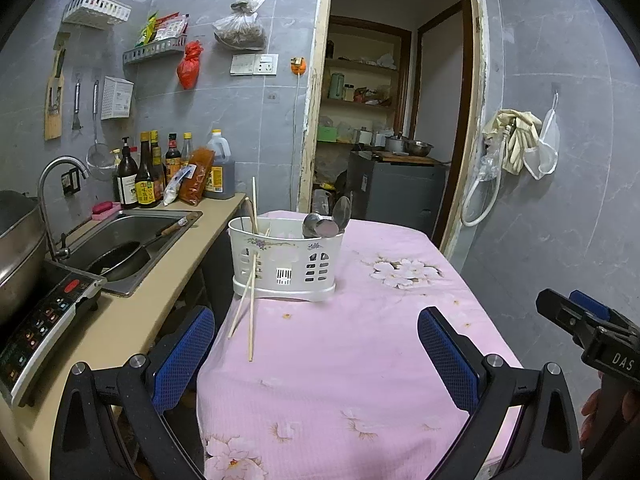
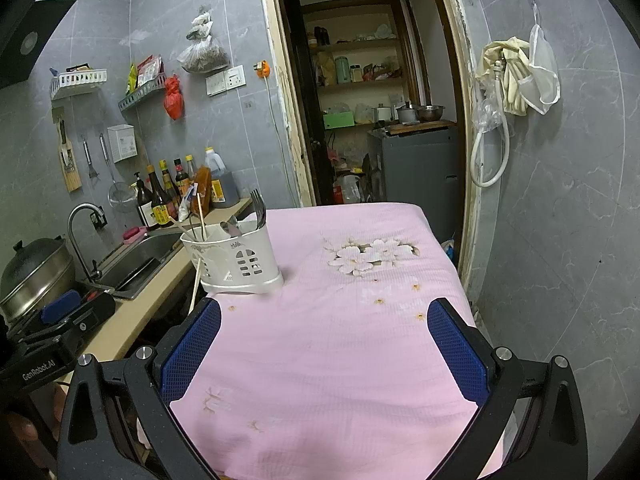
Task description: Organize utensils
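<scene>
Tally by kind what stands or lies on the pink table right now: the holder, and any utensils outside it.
Utensil holder: 1
Chopsticks outside it, leaning on its front: 2
Total: 3
The utensils inside the holder overlap too much to count.

One white utensil caddy (image 1: 284,258) stands on the pink tablecloth (image 1: 360,360), toward 11 o'clock in the left wrist view. Two chopsticks (image 1: 246,312) lean against it outside, at 7 o'clock from it. Inside, one more chopstick (image 1: 254,204) stands up, and two spoons (image 1: 328,220) are visible at 1 o'clock. The right wrist view shows one fork (image 2: 258,210) in it. About seven bottles (image 1: 176,168) stand behind the one sink (image 1: 132,240).
</scene>
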Demonstrator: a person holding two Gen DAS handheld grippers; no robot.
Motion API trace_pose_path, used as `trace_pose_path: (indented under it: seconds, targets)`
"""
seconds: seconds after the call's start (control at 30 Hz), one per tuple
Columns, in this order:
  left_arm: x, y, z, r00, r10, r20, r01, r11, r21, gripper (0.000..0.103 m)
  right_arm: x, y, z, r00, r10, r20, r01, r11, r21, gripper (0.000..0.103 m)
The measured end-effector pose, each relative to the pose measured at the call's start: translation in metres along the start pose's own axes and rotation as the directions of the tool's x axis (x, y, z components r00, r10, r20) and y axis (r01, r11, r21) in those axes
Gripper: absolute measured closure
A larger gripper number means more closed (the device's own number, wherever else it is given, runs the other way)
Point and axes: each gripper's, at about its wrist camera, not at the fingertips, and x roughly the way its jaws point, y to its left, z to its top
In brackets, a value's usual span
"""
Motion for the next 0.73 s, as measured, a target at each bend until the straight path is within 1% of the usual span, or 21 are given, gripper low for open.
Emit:
trace_pose_path:
  seconds: [0.13,0.73]
  targets:
    - [0.0011,-0.0019,0.0004,1.0,0.0,-0.002,0.0,1.0,0.005,0.001,0.0032,-0.0025,-0.0054,1.0,0.003,-0.004,-0.003,1.0,-0.001,0.002]
    - [0.0034,0.0019,0.0014,1.0,0.012,-0.005,-0.012,1.0,0.01,0.001,0.0094,0.0022,-0.009,1.0,0.008,-0.014,-0.008,1.0,-0.002,0.002]
